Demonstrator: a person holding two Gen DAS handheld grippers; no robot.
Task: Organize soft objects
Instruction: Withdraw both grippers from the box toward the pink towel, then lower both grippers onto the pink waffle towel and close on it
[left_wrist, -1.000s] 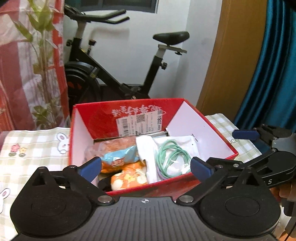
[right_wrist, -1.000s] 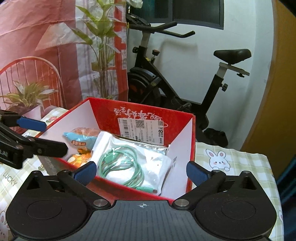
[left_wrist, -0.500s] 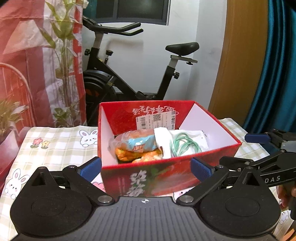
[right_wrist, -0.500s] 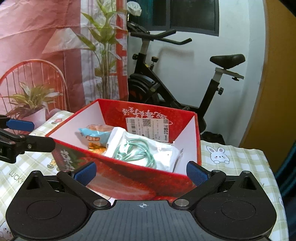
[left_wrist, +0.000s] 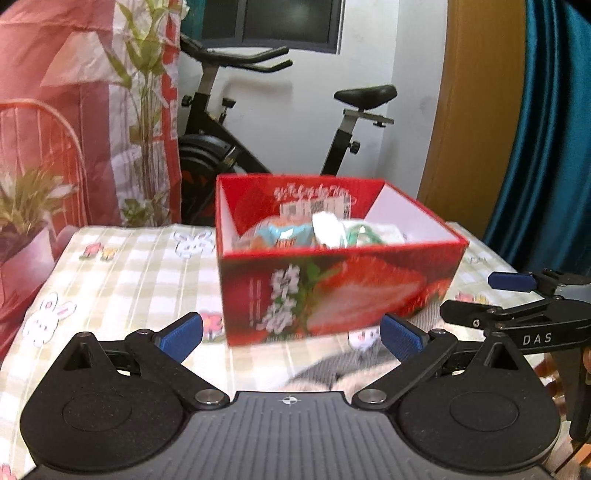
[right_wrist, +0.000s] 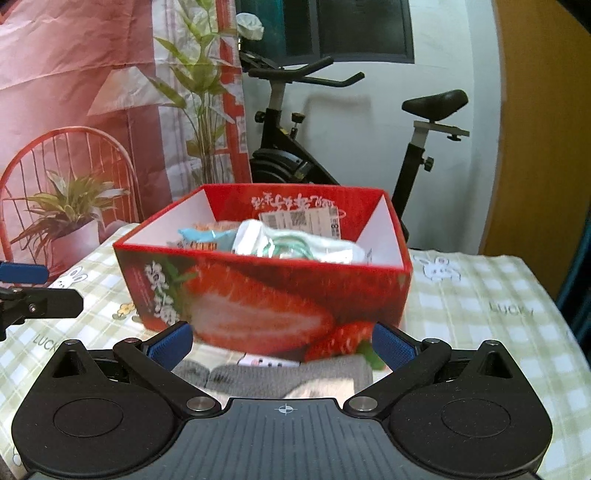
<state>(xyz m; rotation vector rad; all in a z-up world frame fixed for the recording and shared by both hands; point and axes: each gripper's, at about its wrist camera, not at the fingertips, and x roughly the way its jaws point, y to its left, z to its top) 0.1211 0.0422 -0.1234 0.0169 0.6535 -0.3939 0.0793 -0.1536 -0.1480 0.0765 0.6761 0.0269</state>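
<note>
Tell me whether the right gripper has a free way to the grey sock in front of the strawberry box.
Probably yes. The right gripper is open and the grey sock lies just ahead between its fingers, on the near side of the strawberry box, with nothing over it.

One red strawberry box (right_wrist: 266, 295); two snack packets (right_wrist: 207, 236); one bagged green cable (right_wrist: 295, 247); one grey sock (right_wrist: 280, 376); two grippers (left_wrist: 291, 332).

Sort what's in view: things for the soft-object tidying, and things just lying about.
For the job:
red box
snack packets
bagged green cable
grey cloth

Lying about:
exercise bike
potted plant
checked tablecloth
</note>
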